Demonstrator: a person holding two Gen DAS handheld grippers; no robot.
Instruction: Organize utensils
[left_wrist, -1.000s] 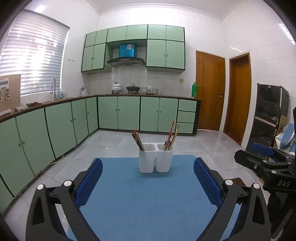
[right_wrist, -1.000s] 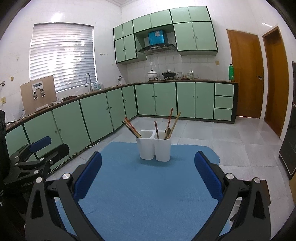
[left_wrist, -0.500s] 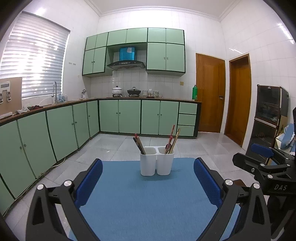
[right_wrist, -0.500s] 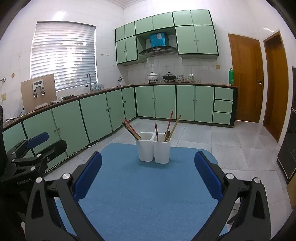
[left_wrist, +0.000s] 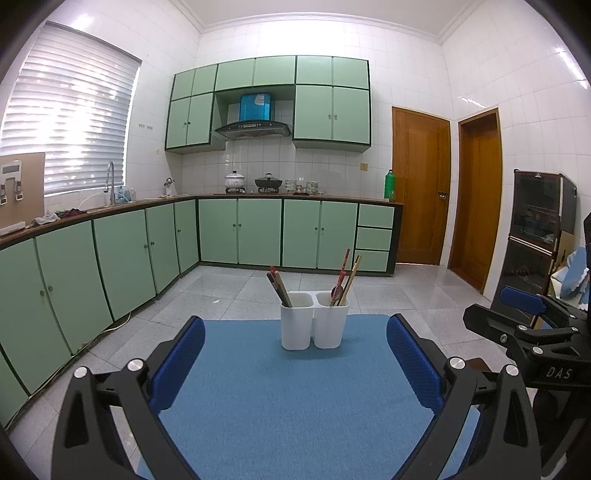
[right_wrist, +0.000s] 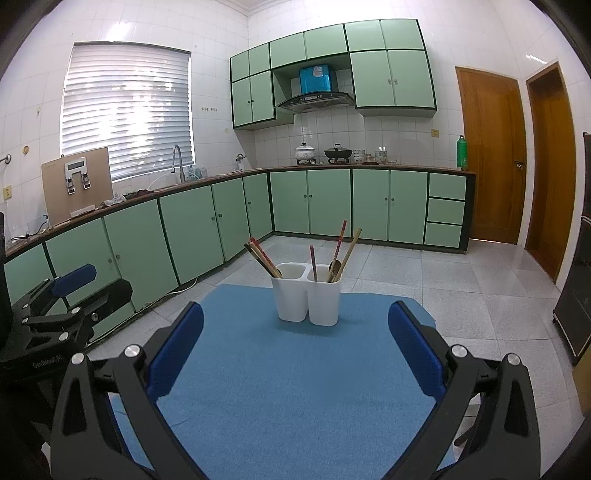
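A white two-cup utensil holder (left_wrist: 314, 325) stands upright at the far end of a blue mat (left_wrist: 288, 398); it also shows in the right wrist view (right_wrist: 306, 299). The left cup holds dark chopsticks (left_wrist: 279, 290) leaning left. The right cup holds a red chopstick (left_wrist: 341, 275), a pale wooden stick (left_wrist: 352, 275) and a small spoon. My left gripper (left_wrist: 295, 356) is open and empty, well short of the holder. My right gripper (right_wrist: 295, 343) is open and empty, also short of it.
The mat (right_wrist: 288, 387) lies on a raised surface with tiled floor (left_wrist: 424, 295) around it. Green cabinets (left_wrist: 110, 258) run along the left and back walls. Two wooden doors (left_wrist: 476, 195) and a dark appliance cabinet (left_wrist: 535, 229) stand at the right.
Both grippers have lifted and drawn back slightly; the holder sits a little lower and farther in both views. Both stay open and empty.
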